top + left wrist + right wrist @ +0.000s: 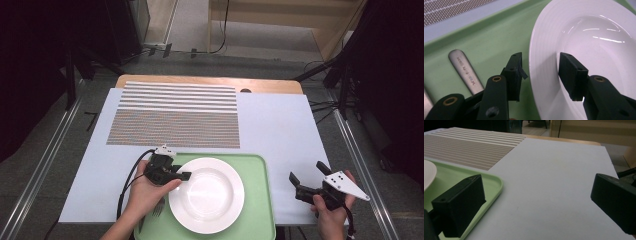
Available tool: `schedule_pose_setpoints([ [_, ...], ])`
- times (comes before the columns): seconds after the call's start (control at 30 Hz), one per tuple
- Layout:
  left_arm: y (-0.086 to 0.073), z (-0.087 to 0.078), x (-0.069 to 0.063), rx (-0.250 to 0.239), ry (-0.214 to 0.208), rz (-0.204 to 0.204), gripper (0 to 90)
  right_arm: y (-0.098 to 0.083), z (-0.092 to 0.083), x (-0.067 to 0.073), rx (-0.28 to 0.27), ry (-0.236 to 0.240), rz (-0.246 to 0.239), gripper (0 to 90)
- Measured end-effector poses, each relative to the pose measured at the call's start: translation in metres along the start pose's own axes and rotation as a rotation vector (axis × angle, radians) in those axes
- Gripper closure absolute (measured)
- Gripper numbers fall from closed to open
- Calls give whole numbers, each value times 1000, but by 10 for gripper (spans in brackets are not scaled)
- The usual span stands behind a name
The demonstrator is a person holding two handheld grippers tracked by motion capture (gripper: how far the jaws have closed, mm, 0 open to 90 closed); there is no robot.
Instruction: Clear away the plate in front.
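A white plate [206, 195] lies on a green tray [261, 200] at the table's near edge. My left gripper [182, 175] is at the plate's left rim. In the left gripper view its jaws stand open astride that rim of the plate [584, 37]: one pad hangs over the tray [486, 42], the other over the plate's inside, and neither presses. My left gripper [541, 72] holds nothing. A fork [158, 207] lies on the tray left of the plate, its handle [465, 70] beside the left jaw. My right gripper [306, 171] is open over the table, right of the tray.
A striped woven placemat [175, 115] lies beyond the tray on the pale sheet [280, 130] that covers the table. In the right gripper view my right gripper [536, 195] faces bare sheet [554, 170], with the tray's corner [491, 180] at its left. Dark stands flank the table.
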State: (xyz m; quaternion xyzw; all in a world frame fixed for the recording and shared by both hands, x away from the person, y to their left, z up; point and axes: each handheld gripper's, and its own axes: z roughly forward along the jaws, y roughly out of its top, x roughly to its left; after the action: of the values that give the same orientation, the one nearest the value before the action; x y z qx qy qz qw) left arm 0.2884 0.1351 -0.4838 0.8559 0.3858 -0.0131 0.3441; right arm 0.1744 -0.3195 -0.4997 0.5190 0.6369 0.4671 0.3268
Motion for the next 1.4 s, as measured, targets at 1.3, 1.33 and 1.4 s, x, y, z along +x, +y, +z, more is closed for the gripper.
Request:
schedule_pose_setpoints([
  [1.3, -29, -71, 31, -452, 4, 80, 0, -2, 2, -4, 9, -6, -8, 0],
  [1.33, -31, -73, 33, -457, 10, 83, 0, -2, 2, -4, 9, -5, -8, 0],
  [1.4, -34, -75, 35, -469, 27, 81, 0, -2, 3, -4, 8, -4, -3, 0],
])
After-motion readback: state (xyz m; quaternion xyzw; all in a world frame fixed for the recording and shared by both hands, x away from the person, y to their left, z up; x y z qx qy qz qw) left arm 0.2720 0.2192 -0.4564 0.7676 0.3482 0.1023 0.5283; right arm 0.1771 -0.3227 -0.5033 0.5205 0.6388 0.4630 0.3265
